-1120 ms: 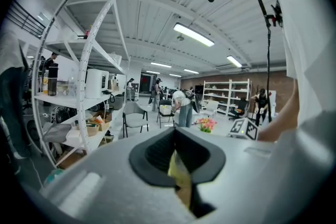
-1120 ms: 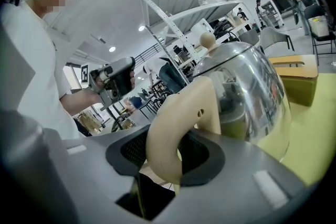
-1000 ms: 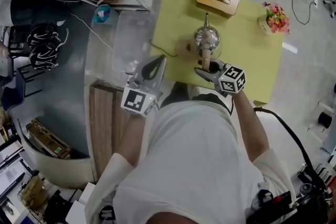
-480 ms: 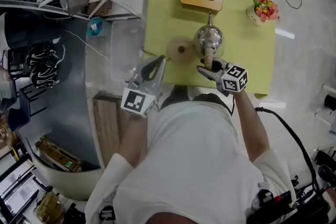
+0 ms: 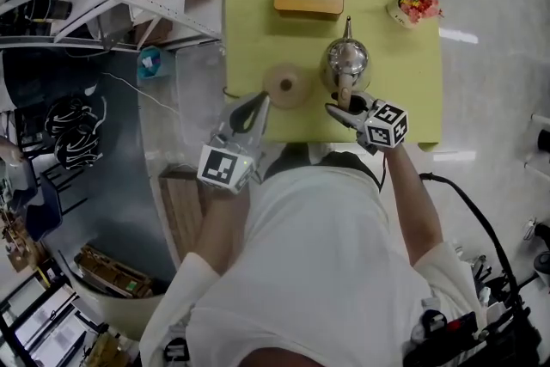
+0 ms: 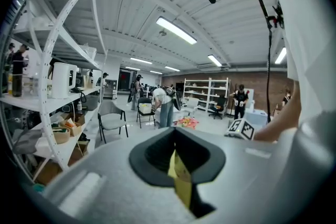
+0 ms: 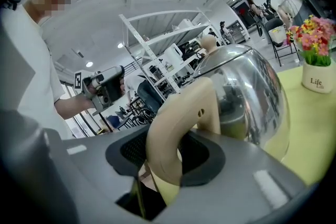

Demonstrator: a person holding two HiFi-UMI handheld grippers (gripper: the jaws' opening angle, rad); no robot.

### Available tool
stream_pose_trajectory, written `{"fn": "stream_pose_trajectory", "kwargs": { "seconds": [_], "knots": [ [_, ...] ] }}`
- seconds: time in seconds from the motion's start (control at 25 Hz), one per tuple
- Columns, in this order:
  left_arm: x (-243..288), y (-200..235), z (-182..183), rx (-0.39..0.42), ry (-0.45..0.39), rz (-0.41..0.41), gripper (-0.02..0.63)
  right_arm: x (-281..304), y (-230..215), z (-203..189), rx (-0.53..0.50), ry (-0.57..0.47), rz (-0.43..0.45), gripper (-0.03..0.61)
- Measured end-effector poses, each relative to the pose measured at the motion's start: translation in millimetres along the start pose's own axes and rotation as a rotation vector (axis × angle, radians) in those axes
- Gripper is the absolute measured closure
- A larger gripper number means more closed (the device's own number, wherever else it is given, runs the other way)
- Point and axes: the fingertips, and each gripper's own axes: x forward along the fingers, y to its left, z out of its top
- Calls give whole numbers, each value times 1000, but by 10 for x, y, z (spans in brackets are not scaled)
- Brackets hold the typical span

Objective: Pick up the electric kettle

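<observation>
Kettle point(image 5: 346, 60): shifted right off base point(image 5: 286, 84), now over table point(image 5: 412, 90); right gripper point(image 5: 341, 107) pinching handle point(image 7: 176, 123), left gripper point(image 5: 258, 105) pressed together, empty; lift level, grip firm.

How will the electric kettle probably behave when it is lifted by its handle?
The electric kettle looks rigid, with a polished metal body. Held only by the beige handle in the right gripper, it may swing spout-down. The shiny body seems slippery.
</observation>
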Motion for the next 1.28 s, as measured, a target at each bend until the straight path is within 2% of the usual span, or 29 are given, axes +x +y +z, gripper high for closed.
{"fn": "stream_pose_trajectory", "kwargs": {
  "seconds": [0.56,1.28],
  "knots": [
    [264,-100,57,20,23,-71,609,-235,-303,-28,63,-63,-77,430],
    [509,-58,-79,14,74,-122,609,-265,-534,-172,107,-101,-116,428]
  ]
}}
